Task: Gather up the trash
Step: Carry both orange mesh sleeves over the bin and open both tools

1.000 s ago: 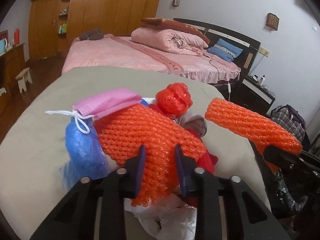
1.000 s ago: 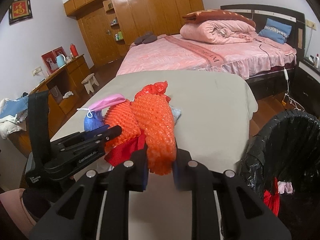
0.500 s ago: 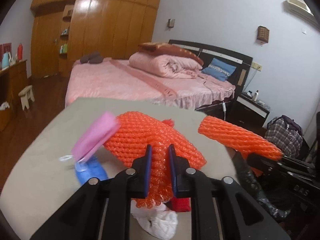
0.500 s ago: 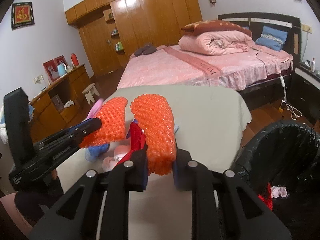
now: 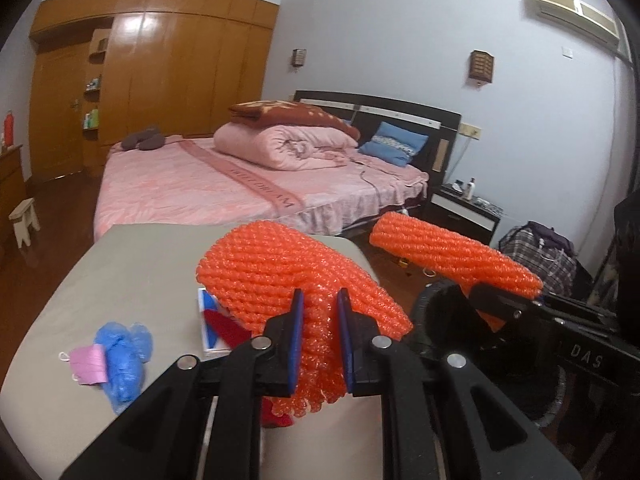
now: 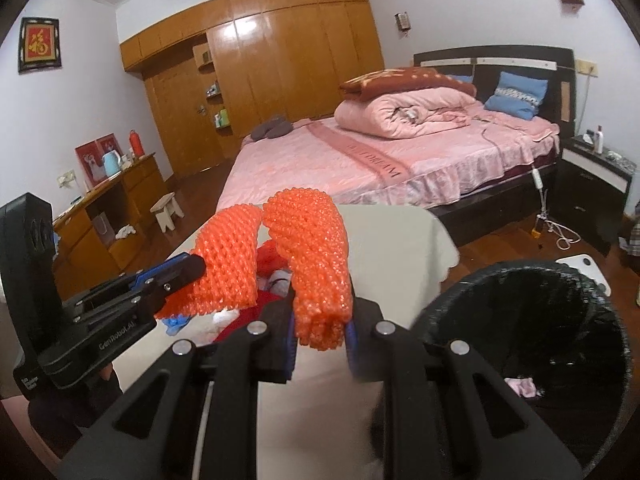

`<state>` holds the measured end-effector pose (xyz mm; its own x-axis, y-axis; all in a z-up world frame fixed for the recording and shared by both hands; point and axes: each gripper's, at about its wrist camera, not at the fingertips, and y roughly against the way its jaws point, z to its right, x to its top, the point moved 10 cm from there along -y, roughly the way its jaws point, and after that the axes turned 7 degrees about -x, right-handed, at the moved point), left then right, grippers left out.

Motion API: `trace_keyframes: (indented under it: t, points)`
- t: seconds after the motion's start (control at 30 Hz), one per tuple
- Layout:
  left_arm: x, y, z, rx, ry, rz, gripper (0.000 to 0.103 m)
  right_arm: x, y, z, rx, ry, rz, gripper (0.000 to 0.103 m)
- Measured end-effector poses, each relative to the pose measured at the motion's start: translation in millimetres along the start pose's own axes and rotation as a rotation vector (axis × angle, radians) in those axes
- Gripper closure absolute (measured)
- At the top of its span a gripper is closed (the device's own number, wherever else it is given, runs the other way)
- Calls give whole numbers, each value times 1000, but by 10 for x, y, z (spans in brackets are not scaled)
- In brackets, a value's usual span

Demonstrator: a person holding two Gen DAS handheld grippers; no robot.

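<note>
Orange foam netting, one piece clenched in each pair of tongs, left tongs (image 5: 318, 334) and right tongs (image 6: 320, 330), hangs beside the black bin (image 6: 532, 320); best carried fully over its rim before releasing.

Beyond my table (image 5: 120, 264) with its beige cloth stands a bed (image 6: 400, 160) in pink covers, a folded pink quilt (image 6: 400, 114) and a blue pillow (image 6: 516, 94) at its dark headboard (image 5: 400, 114). A wooden wardrobe (image 6: 280, 60) fills the far wall. A small white stool (image 6: 168, 210) sits by the wooden dresser (image 6: 120, 208), a red thermos (image 6: 137, 143) on top.
</note>
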<state>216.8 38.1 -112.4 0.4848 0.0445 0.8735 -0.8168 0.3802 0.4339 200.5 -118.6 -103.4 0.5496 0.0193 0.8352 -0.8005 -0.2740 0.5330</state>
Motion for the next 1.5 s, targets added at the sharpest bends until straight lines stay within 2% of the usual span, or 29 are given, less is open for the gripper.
trace_keyframes:
  t: [0.2, 0.5, 0.8, 1.03, 1.1, 1.17, 1.27, 1.37, 1.43, 1.5]
  points:
    - [1, -59, 345, -55, -27, -1, 87, 0, 167, 381, -55, -41, 17, 85]
    - [-4, -301, 1032, -179, -68, -21, 87, -161, 472, 1135, -203, -92, 26, 85]
    - [-79, -598, 1684, -294, -104, -63, 87, -422, 662, 1792, -326, -156, 15, 85]
    - [-241, -907, 2010, -349, -130, -126, 86, -591, 663, 2099, -383, -191, -10, 84]
    - [-302, -986, 2070, -370, -129, -151, 83, -634, 648, 2153, -392, -196, -21, 81]
    - [-361, -1070, 2101, -392, -114, -179, 70, -691, 614, 2229, -412, -199, -36, 80]
    - [-391, -1119, 2035, -381, -104, -191, 56, -759, 566, 2293, -427, -204, -52, 67]
    - [-393, -1106, 1934, -352, -103, -184, 48, -800, 554, 2313, -442, -203, -55, 47]
    - [-362, -1057, 1820, -318, -105, -169, 42, -815, 557, 2307, -459, -203, -52, 25]
    - [-335, -1010, 1717, -294, -108, -155, 35, -793, 568, 2266, -462, -201, -38, 15]
